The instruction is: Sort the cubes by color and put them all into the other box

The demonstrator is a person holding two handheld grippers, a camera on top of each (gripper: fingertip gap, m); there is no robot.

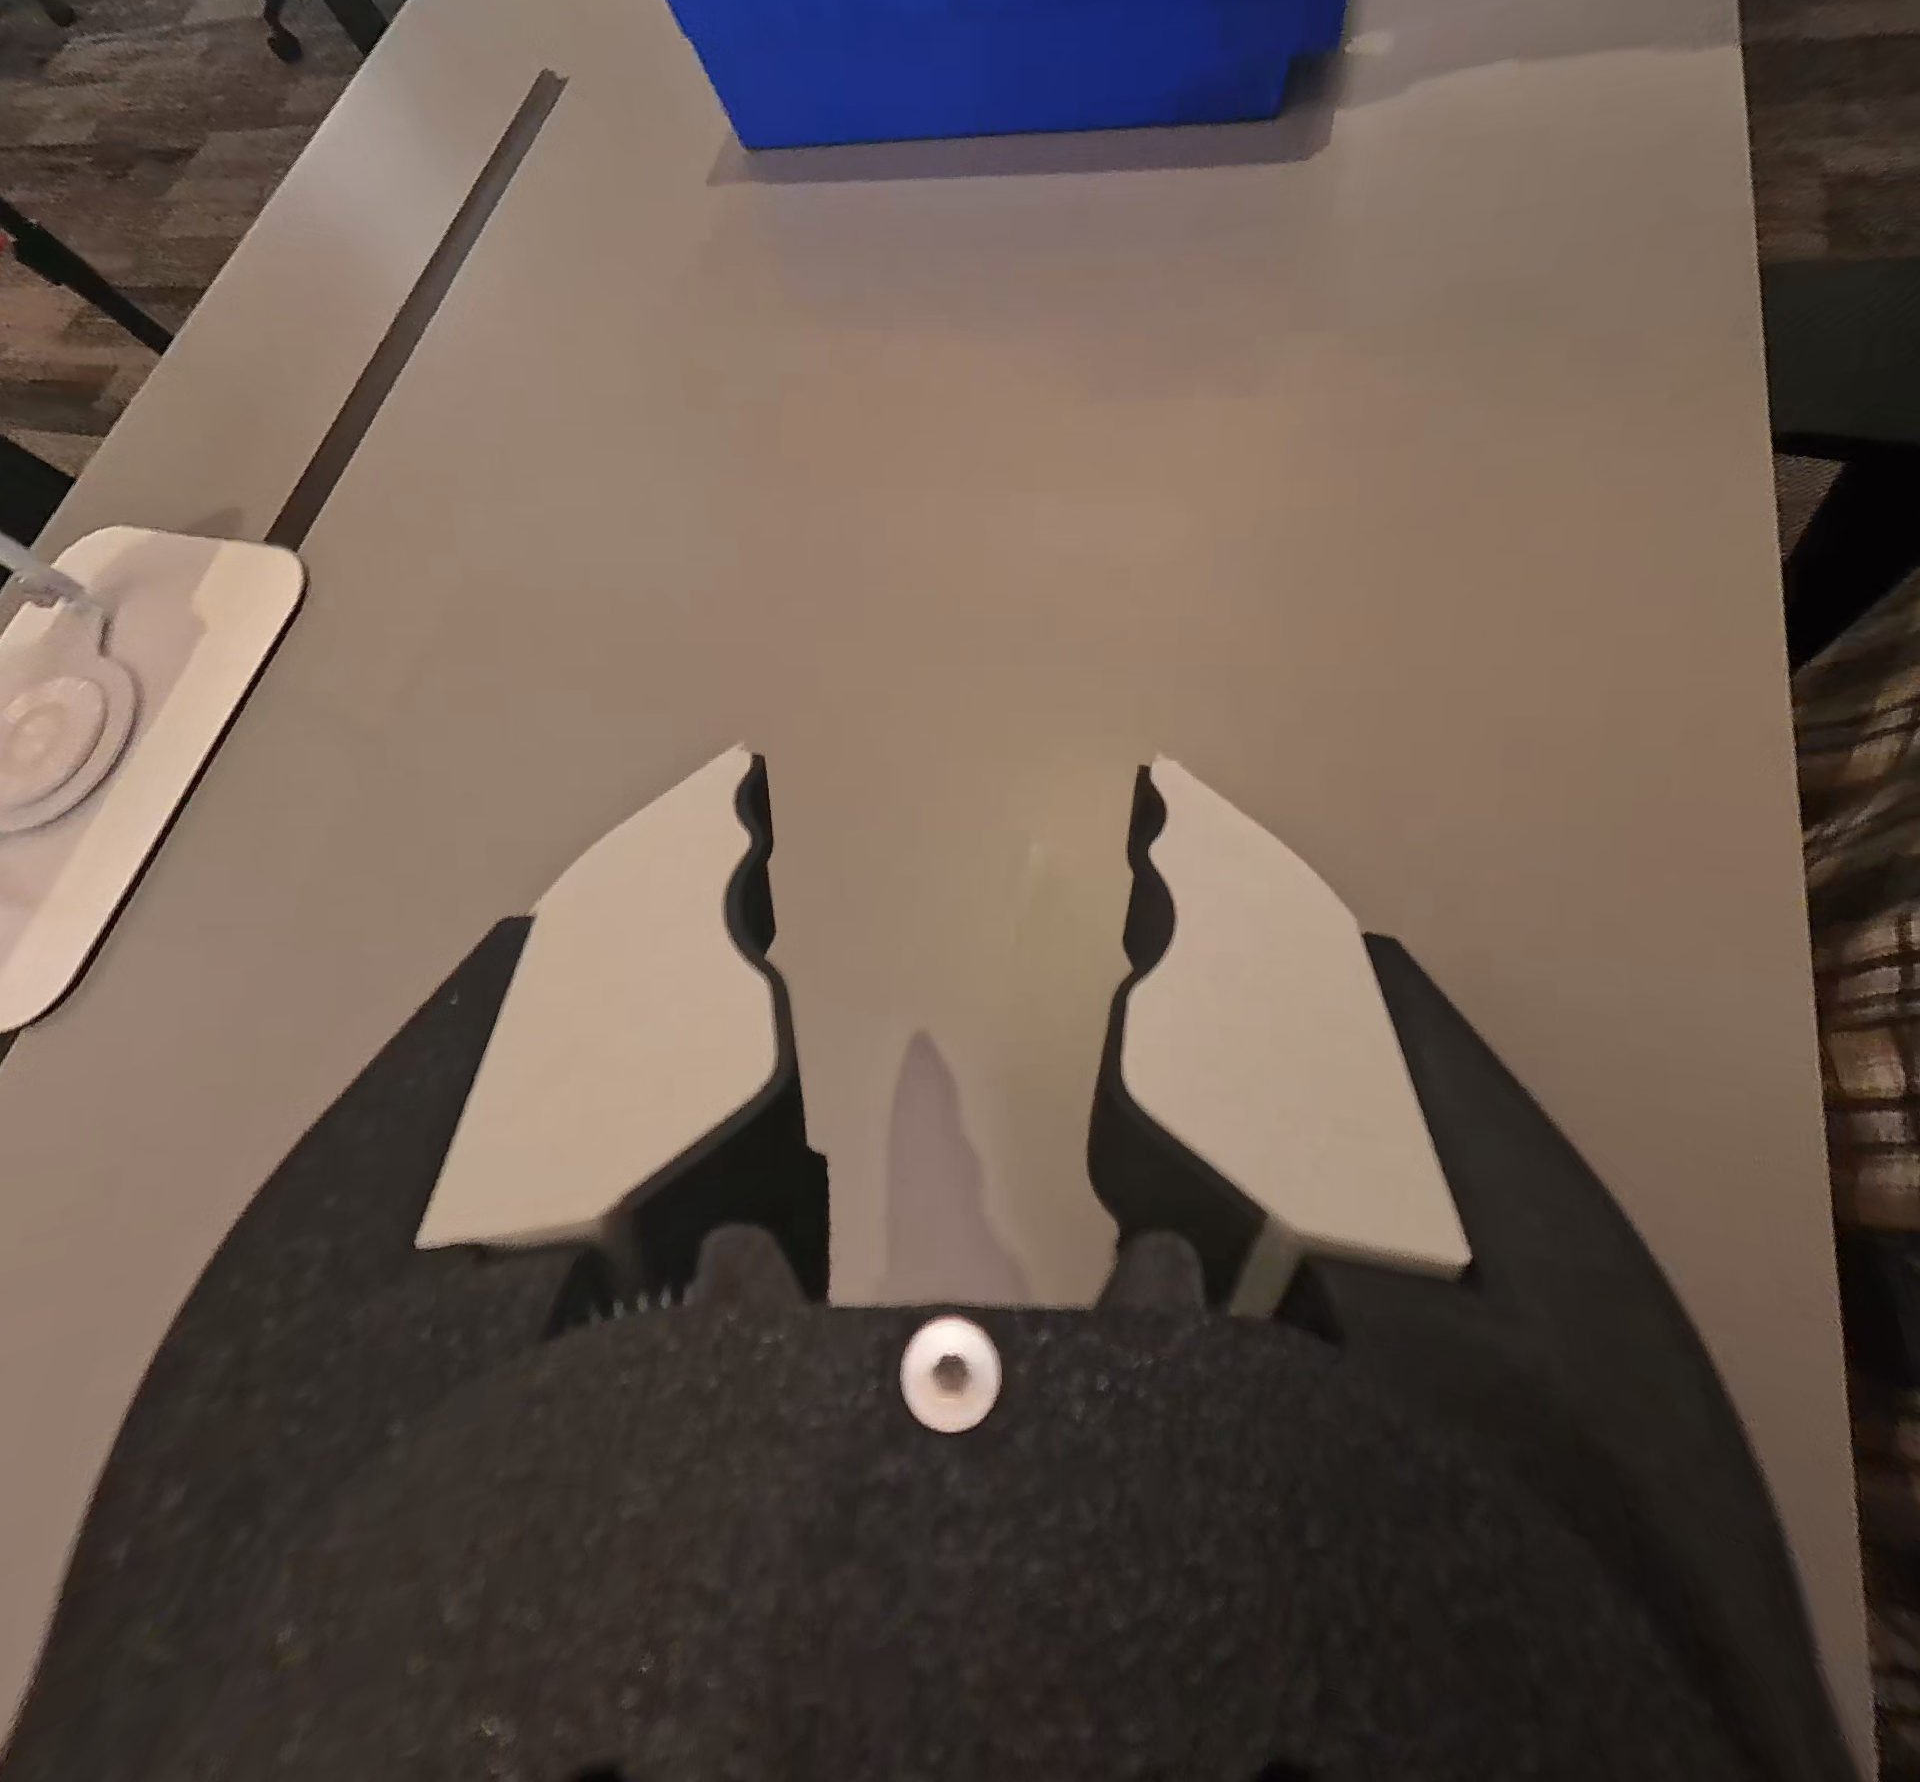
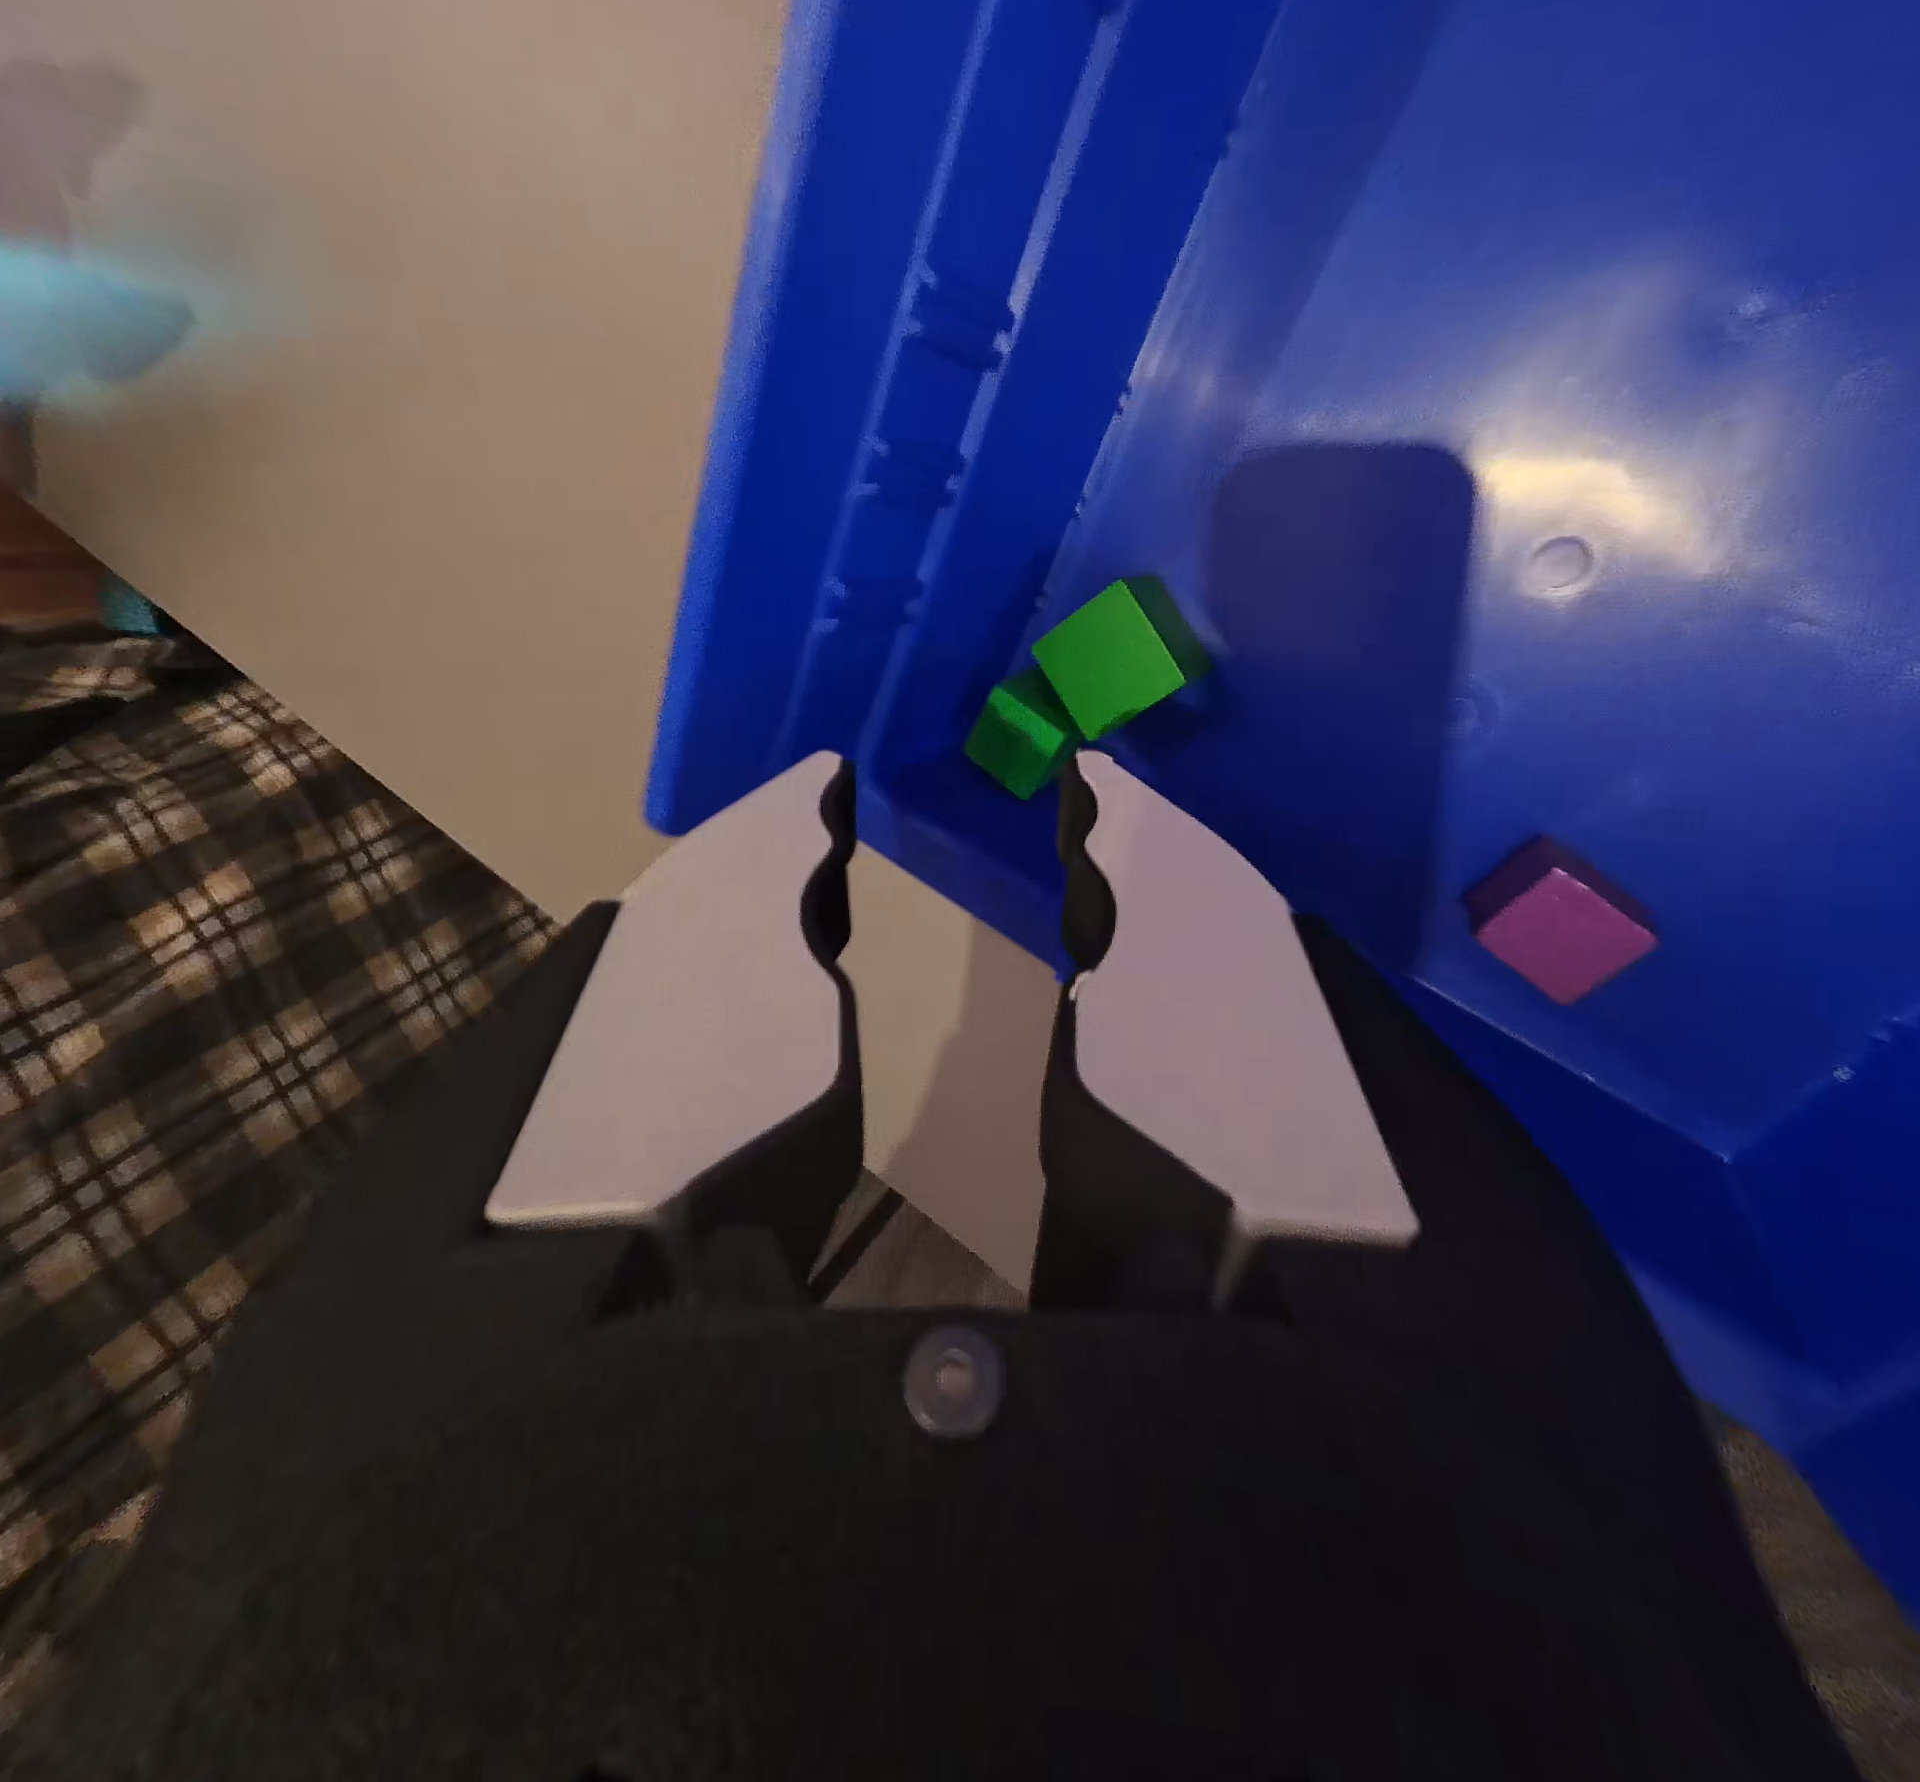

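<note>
Both grippers empty, fingers spread, over desk and blue box.

The left gripper (image 1: 951,766) faces bare desk (image 1: 935,444); the right gripper (image 2: 956,766) sits at the blue box (image 2: 1558,278) rim, where two touching green cubes (image 2: 1117,657) lie mid-frame and a purple cube (image 2: 1564,932) lies right.

Grey table (image 1: 1039,444) — plaid cloth (image 2: 208,901)

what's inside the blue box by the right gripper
Two green cubes touching near its corner and one purple cube apart. The right gripper hides the near part.
</note>
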